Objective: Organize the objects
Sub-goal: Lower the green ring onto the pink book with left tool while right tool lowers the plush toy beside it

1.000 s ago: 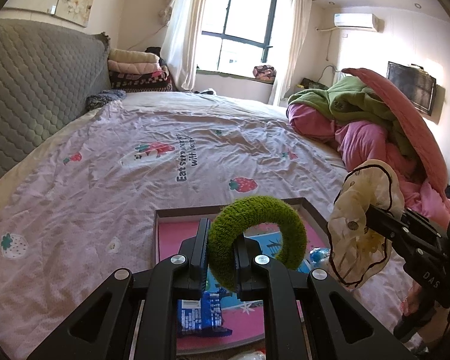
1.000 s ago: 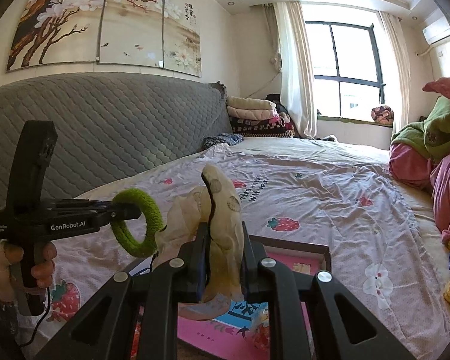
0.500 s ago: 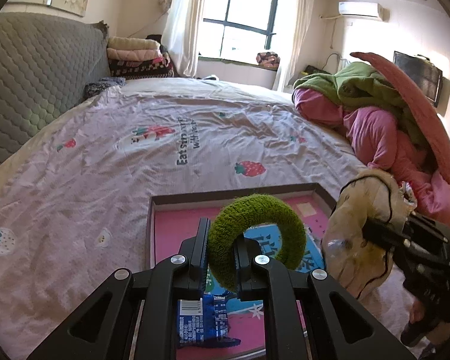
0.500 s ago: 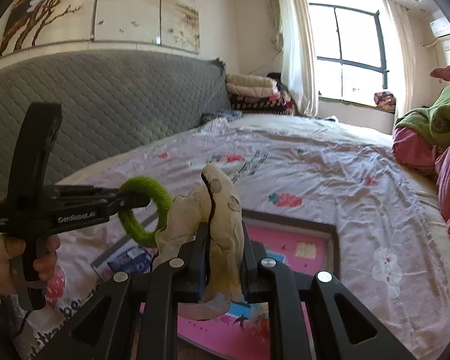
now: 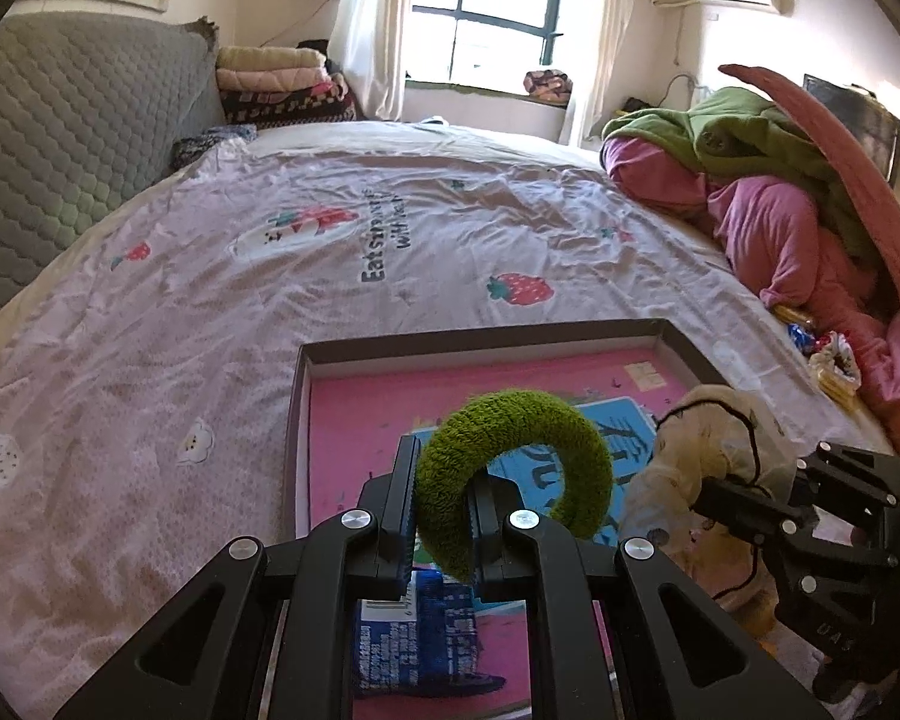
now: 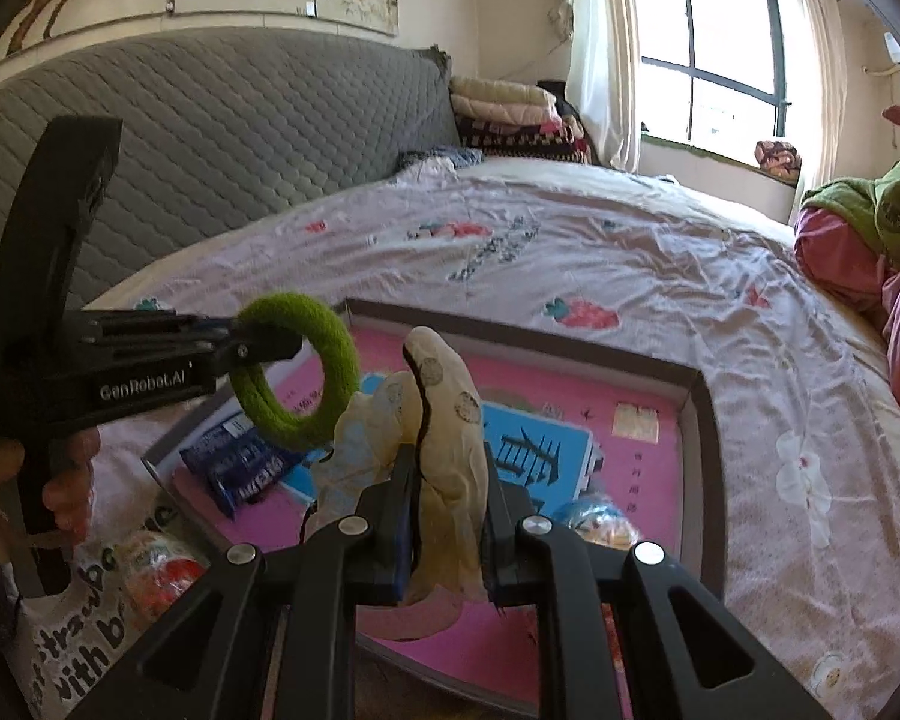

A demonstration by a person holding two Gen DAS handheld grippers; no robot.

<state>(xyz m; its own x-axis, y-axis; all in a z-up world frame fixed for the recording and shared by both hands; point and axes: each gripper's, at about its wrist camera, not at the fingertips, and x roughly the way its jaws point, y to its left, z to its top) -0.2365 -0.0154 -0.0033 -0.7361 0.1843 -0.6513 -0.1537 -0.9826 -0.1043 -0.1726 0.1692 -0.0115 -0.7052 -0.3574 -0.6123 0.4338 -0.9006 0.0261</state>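
left wrist view: left gripper jaws clamped on green ring, right gripper jaws on cream cloth

I am seeing bright daylight coming in through the window, which is blowing out to white glare in both views. Sun is washing over the wall and bed sheet. Fisheye distortion is bending the headboard and darkening the corners. The close black fingers are looking slightly soft.
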